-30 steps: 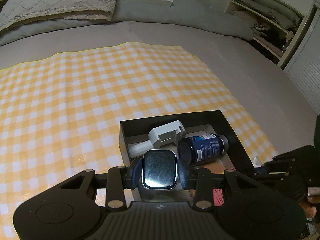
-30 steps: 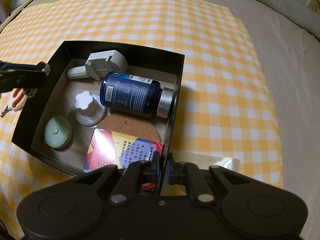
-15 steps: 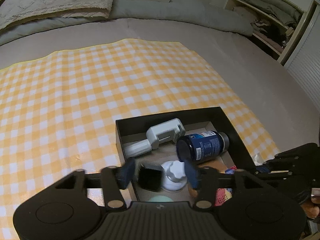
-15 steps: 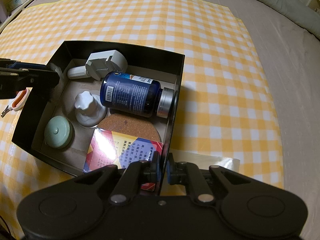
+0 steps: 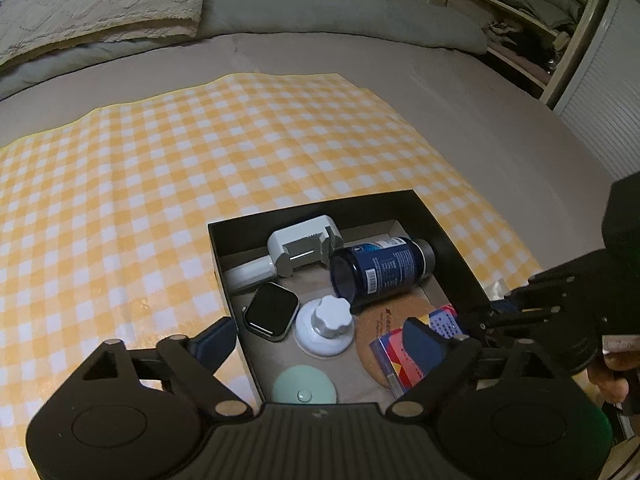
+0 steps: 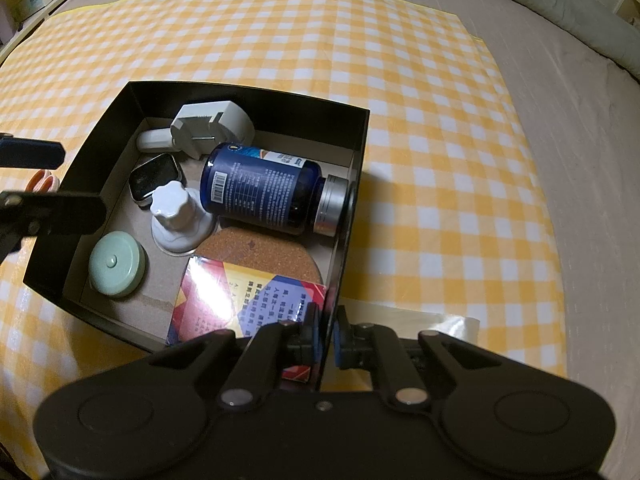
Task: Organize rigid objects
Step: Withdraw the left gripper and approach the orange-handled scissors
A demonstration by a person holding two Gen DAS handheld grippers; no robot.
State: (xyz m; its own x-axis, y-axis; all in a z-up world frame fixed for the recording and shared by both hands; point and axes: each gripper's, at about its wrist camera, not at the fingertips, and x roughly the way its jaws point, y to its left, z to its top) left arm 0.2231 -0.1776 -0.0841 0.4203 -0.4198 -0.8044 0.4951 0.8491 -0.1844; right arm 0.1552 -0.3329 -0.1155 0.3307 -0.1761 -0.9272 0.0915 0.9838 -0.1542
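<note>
Opening wide, the left claw had just let go of the smartwatch, which lay in the black box beside the white knob, so that item seemed stowed. The right claw was clamped on the box's wall. Only its view showed orange scissors left outside the box.

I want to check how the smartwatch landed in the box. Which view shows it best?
The left wrist view: the smartwatch lies face up, its whole dark screen visible, beside the white knob. In the right wrist view, it sits farther away, partly hidden behind that knob.
</note>
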